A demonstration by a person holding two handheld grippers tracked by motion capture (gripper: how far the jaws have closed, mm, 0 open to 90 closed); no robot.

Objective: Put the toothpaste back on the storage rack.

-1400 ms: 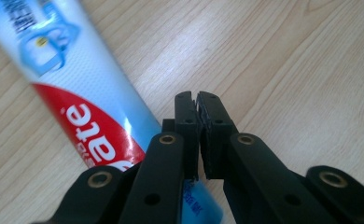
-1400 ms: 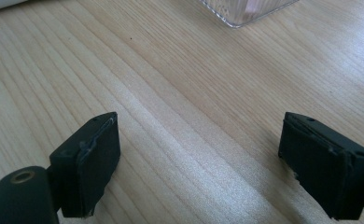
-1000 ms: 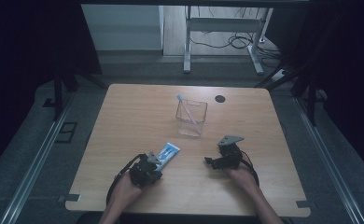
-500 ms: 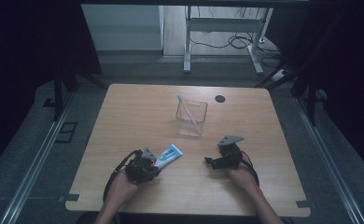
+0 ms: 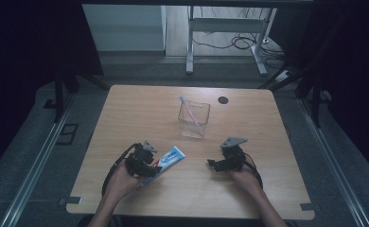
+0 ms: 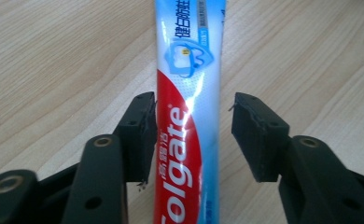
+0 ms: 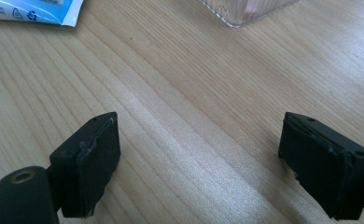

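The wooden surface [image 5: 249,189] is bare over most of its top, with wide free wood along its far edge, down both sides and between the two hands; past its edges lies grey floor with metal rails [image 5: 31,175] to either side and the legs of a metal frame [image 5: 189,47] beyond the far edge. The left gripper [image 5: 155,163] sits near the front-left part of the surface, and its jaws have just been opening: in the left gripper view they stand partly apart with the toothpaste tube [image 6: 189,112] lying between them, one pad right against the tube's edge and the other clear of it with wood showing in the gap, so the tube is no longer pinched. The tube lies flat on the surface, slanting from that gripper toward the middle, its flat crimped end [image 7: 35,11] pointing toward the clear plastic cup. The right gripper [image 5: 216,164] rests low at the front-right, jaws spread wide over bare wood with nothing between them. The clear plastic cup [image 5: 194,119] stands upright near the middle, beyond both grippers and well apart from them, with a toothbrush [image 5: 188,108] leaning inside it. A small dark round spot [image 5: 223,100] lies near the far edge, to the right of the cup.
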